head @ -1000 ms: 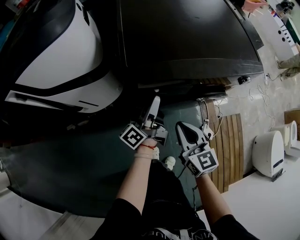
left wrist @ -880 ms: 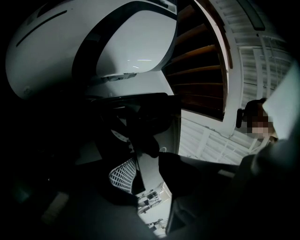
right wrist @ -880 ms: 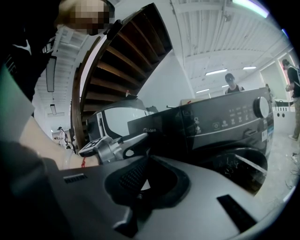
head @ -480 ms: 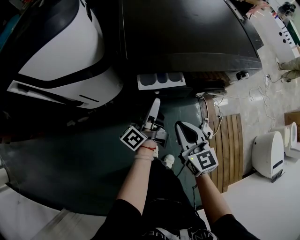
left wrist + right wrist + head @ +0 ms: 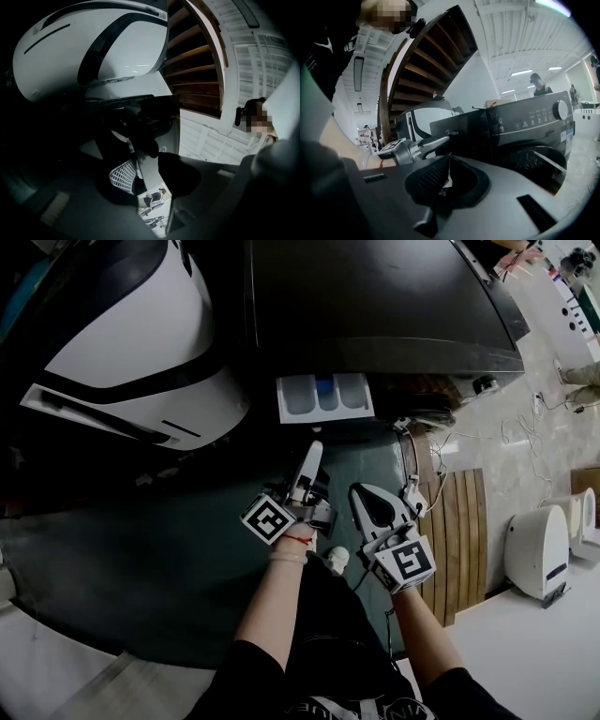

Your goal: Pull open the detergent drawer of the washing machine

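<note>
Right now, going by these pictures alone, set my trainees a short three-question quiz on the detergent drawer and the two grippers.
1. True or false: the detergent drawer is pushed fully shut.
2. Which gripper is nearer the drawer in the head view? A) left gripper B) right gripper
3. Fill in: the drawer shows ___ compartments.

Key:
1. False; it stands pulled out.
2. A; the right gripper sits farther back, and neither touches the drawer.
3. Three.
</note>
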Demonstrator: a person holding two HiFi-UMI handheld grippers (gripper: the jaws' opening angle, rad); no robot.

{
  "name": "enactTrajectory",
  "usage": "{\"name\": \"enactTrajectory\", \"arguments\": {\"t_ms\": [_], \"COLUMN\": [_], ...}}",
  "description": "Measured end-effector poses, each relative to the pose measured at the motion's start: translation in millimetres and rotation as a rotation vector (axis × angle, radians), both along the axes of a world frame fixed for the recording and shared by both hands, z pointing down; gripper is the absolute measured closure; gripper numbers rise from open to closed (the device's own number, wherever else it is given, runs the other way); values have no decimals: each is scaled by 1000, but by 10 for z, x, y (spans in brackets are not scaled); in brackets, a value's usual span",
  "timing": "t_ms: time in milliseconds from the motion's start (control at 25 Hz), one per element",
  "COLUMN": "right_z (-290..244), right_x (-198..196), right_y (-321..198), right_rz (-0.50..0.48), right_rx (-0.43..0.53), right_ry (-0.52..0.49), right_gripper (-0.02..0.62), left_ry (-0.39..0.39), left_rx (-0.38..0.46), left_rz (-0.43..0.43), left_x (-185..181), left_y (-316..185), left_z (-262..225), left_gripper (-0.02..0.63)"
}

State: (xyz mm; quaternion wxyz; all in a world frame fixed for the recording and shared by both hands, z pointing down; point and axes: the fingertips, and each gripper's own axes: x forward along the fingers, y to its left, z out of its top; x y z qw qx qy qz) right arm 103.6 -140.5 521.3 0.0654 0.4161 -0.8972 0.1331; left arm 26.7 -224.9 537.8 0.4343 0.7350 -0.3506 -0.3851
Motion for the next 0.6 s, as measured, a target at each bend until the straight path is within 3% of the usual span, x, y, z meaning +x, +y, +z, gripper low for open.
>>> {"name": "enactTrajectory", "arguments": {"t_ms": [600], "right_z": [-3], "right_x": [26], "right_y": [147], "right_rz": [-10], "right_rx": [-5], "right_ry": [-20], "right_gripper": [583], "left_ry": [-15], "left_rx": [12], "left_rz": [3], "left_x": [32], "left_y": [249], "left_z": [9], "left_gripper": [474]}}
